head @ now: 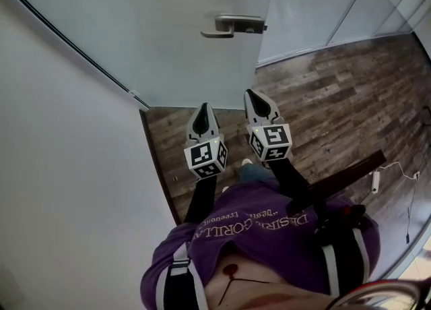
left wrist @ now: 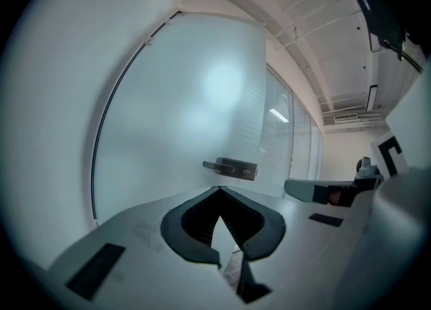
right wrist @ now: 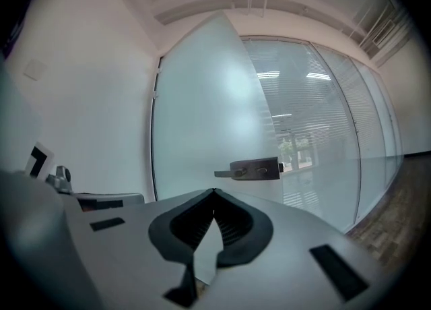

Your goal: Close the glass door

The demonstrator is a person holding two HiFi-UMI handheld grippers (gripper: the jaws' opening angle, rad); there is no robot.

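Note:
The frosted glass door [head: 148, 25] stands swung open, at an angle to the white wall, ahead of both grippers. Its metal lever handle [head: 232, 25] sits near the door's free edge. The door [left wrist: 182, 113] and handle [left wrist: 230, 166] show in the left gripper view, and the door [right wrist: 202, 113] and handle [right wrist: 250, 170] in the right gripper view. My left gripper [head: 204, 108] [left wrist: 219, 189] is shut and empty, short of the door. My right gripper [head: 254, 93] [right wrist: 214, 191] beside it is also shut and empty, its tip nearer the door edge below the handle. Neither touches the glass.
A white wall [head: 60, 167] runs along the left. Fixed glass partitions [head: 316, 5] with blinds stand right of the door. Wood plank floor [head: 337, 100] spreads to the right, with a dark bar [head: 350, 170] and a white cable [head: 397, 167] near the person's side.

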